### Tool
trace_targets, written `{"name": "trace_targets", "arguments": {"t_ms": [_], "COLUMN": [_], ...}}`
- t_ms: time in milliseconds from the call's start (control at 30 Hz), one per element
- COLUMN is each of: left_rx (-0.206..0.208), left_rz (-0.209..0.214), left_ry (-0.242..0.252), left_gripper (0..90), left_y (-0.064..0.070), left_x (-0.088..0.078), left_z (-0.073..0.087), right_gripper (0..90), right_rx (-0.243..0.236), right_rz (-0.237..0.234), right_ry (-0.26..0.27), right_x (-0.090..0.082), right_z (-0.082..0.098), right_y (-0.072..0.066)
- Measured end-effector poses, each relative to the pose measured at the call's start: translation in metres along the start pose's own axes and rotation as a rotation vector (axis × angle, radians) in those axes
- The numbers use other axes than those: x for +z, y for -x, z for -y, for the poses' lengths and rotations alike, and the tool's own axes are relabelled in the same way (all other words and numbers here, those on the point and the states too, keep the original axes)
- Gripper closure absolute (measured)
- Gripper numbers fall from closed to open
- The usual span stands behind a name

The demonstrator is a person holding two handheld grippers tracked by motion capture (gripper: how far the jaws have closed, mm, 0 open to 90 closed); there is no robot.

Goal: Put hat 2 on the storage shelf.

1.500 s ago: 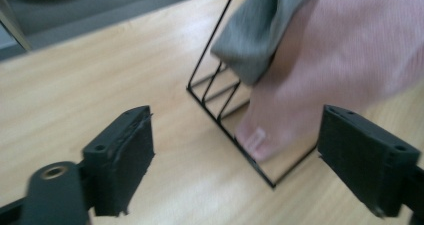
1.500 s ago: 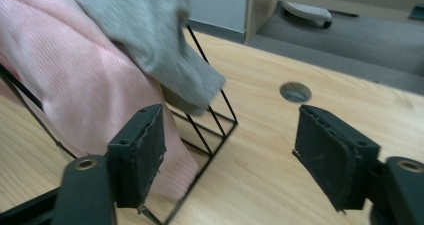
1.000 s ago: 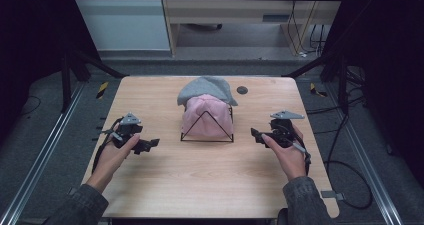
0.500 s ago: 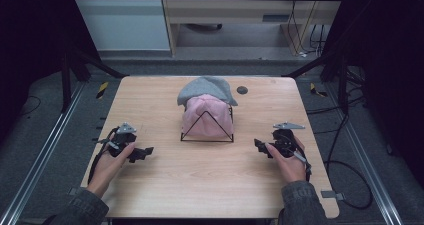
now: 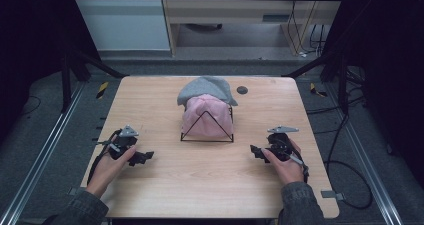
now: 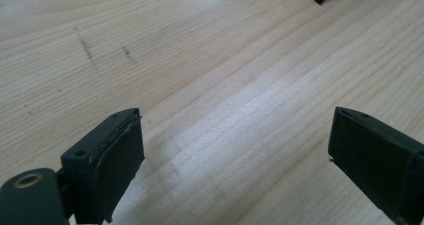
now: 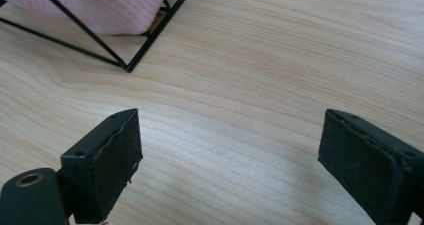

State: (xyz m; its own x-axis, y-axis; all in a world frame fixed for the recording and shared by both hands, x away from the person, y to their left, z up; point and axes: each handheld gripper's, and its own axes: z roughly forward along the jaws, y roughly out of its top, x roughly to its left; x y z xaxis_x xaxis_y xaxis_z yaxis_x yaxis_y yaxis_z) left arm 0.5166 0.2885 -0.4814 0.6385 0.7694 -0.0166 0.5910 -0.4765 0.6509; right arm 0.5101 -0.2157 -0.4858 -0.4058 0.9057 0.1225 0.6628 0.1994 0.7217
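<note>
Grippers have drawn back toward the near edge over the last second, the left gripper at near left and the right gripper at near right, both with jaws wide and empty, so I judge the work on the cloths finished or paused. Soft ribbed pink cloth sits inside a thin black wire rack at table centre, with a grey cloth draped over its far side. The table is pale, smooth wood.
</note>
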Motion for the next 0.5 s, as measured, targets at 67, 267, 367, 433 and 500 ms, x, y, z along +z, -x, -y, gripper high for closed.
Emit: {"name": "trace_targets", "arguments": {"t_ms": [67, 267, 367, 433, 500], "left_rx": [0.019, 0.034, 0.035, 0.031, 0.025], "left_rz": [0.004, 0.009, 0.009, 0.011, 0.01], "left_ry": [-0.013, -0.046, -0.052, -0.061, -0.069], "left_gripper": [6.2, 5.6, 5.3, 5.1, 5.0], "left_y": [0.004, 0.007, 0.007, 0.007, 0.007], "left_x": [0.0, 0.005, 0.006, 0.008, 0.011], "left_z": [0.0, 0.001, 0.001, 0.001, 0.002], "right_gripper": [9.9, 9.5, 9.4, 8.8, 8.6], "right_rx": [-0.004, -0.015, -0.022, -0.027, -0.044], "right_rz": [-0.007, -0.011, -0.012, -0.018, -0.015], "right_ry": [-0.003, -0.026, -0.038, -0.051, -0.061], "right_x": [-0.001, 0.003, 0.005, 0.007, 0.009], "right_z": [0.0, 0.002, 0.003, 0.004, 0.004], "right_y": [-0.002, -0.005, -0.006, -0.008, -0.008]}}
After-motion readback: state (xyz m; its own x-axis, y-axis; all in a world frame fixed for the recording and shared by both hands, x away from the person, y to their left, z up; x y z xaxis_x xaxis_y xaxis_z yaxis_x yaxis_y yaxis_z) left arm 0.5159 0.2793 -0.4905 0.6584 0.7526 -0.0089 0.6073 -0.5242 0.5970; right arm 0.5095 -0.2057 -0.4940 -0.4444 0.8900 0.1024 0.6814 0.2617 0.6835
